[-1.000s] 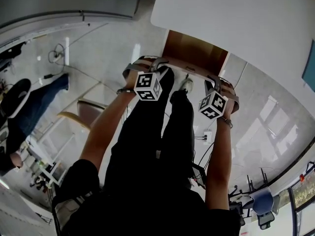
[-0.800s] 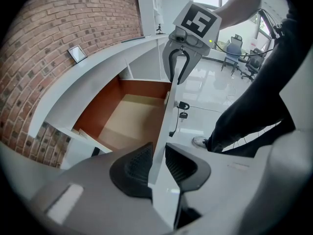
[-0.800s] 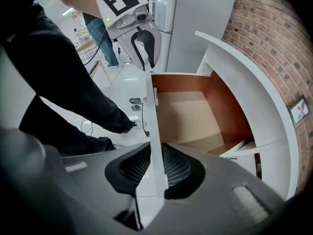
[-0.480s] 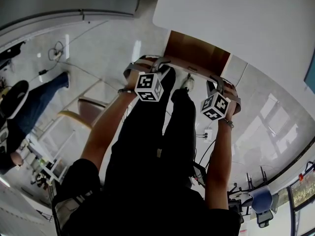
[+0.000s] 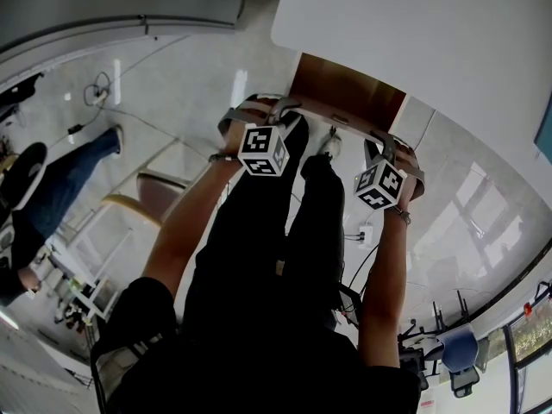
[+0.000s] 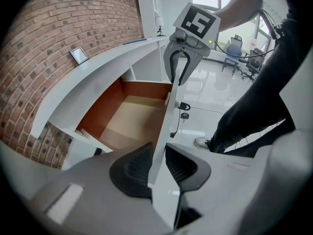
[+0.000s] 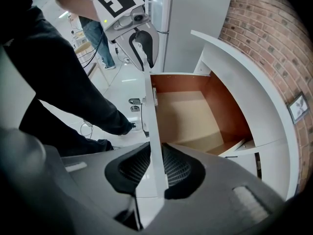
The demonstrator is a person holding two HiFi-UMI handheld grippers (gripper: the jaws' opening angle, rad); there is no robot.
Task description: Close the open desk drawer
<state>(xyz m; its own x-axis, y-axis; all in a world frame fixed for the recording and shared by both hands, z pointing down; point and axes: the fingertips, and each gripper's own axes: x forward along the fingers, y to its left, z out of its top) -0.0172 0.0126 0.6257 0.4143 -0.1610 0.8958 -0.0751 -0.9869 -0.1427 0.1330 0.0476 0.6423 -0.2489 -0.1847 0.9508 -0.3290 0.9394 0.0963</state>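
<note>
The desk drawer (image 5: 345,89) stands pulled out from under the white desk top (image 5: 431,33), its brown inside empty. Both grippers grip the top edge of its white front panel (image 6: 166,116), one toward each end. My left gripper (image 6: 156,166) is shut on that panel, which runs between its ribbed pads. My right gripper (image 7: 155,169) is shut on the same panel (image 7: 150,111). In the head view the left gripper (image 5: 278,115) and the right gripper (image 5: 381,149) sit at the drawer's near edge, above the person's black-trousered legs. Each gripper view shows the other gripper (image 6: 178,67) (image 7: 142,43) at the panel's far end.
A lock with a hanging key (image 6: 183,106) sits on the drawer front's outside. A brick wall (image 6: 58,43) stands behind the desk. Another person in jeans (image 5: 60,188) and a wooden chair (image 5: 155,197) are at the left; office chairs (image 5: 457,352) and floor cables (image 5: 362,240) lie at the right.
</note>
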